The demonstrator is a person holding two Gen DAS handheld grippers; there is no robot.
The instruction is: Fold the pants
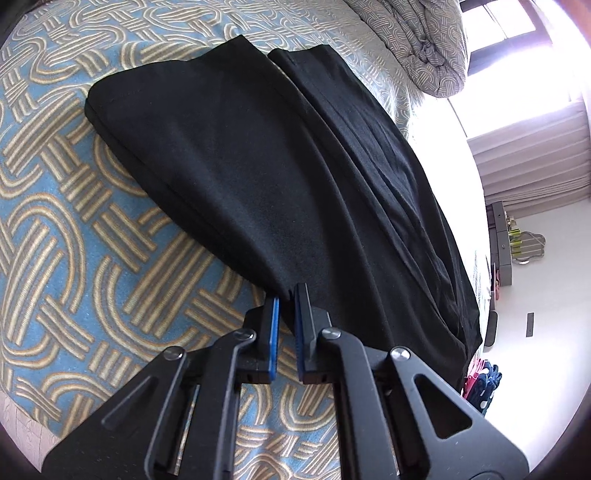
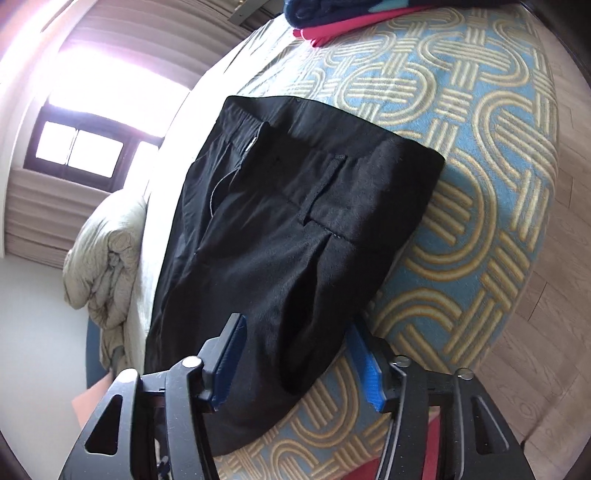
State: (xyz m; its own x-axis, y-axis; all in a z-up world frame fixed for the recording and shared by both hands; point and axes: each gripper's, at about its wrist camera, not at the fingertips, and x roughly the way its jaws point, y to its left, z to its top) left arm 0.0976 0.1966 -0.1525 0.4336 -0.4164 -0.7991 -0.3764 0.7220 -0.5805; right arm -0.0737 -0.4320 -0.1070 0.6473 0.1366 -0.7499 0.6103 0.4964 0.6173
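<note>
Black pants (image 1: 280, 177) lie on a bed with a blue and gold patterned cover (image 1: 74, 229). In the left wrist view my left gripper (image 1: 288, 295) is shut on the near edge of the pants fabric, pinched between its blue pads. In the right wrist view the pants (image 2: 295, 229) show their waistband and a belt loop at the far end. My right gripper (image 2: 295, 328) is open, its blue pads (image 2: 229, 354) standing on either side of the near part of the pants, with the cloth lying between them.
A bunched grey-beige quilt (image 1: 417, 40) lies at the bed's far end, also in the right wrist view (image 2: 107, 258). Folded navy and pink clothes (image 2: 332, 18) sit on the bed. Wooden floor (image 2: 546, 332) lies beside the bed. A window (image 2: 81, 147) and curtains are behind.
</note>
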